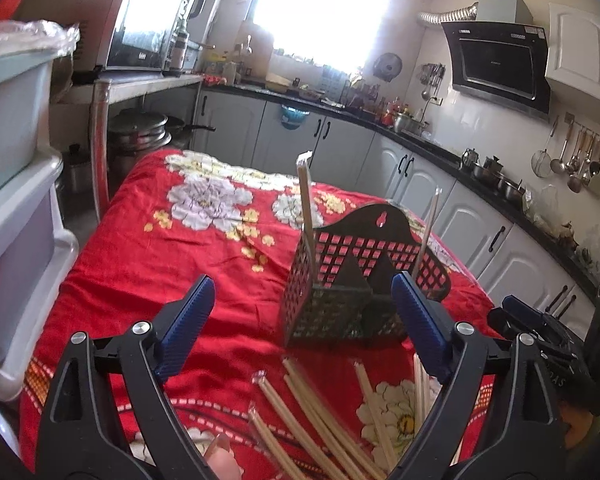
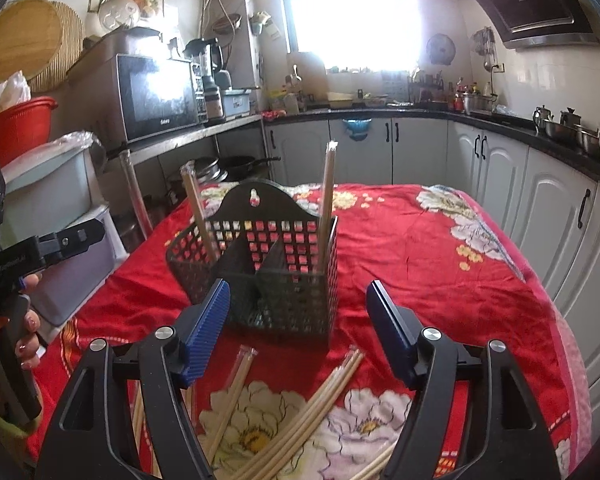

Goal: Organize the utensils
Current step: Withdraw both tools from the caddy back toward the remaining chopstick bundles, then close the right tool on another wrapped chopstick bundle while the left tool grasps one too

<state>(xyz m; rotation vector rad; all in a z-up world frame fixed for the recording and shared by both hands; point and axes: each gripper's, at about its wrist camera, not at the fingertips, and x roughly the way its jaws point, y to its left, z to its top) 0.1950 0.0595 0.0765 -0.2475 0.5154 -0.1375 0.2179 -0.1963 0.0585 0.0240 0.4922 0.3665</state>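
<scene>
A black perforated utensil holder [image 1: 340,280] [image 2: 268,264] with inner dividers stands on the red floral cloth [image 1: 160,264] [image 2: 440,272]. Two wrapped pairs of chopsticks stand upright in it, one at each end [image 1: 306,200] [image 2: 327,196]. Several loose wrapped chopsticks [image 1: 316,420] [image 2: 324,400] lie on the cloth in front of it. My left gripper [image 1: 300,312] is open and empty, above the loose chopsticks, just short of the holder. My right gripper [image 2: 298,320] is open and empty, also just short of the holder.
Stacked plastic bins [image 1: 16,160] stand at the table's left edge. Grey kitchen cabinets [image 1: 480,224] run behind and to the right. A shelf with a microwave [image 2: 160,96] stands at the far left. The other handset and the hand holding it show at the left [image 2: 16,272].
</scene>
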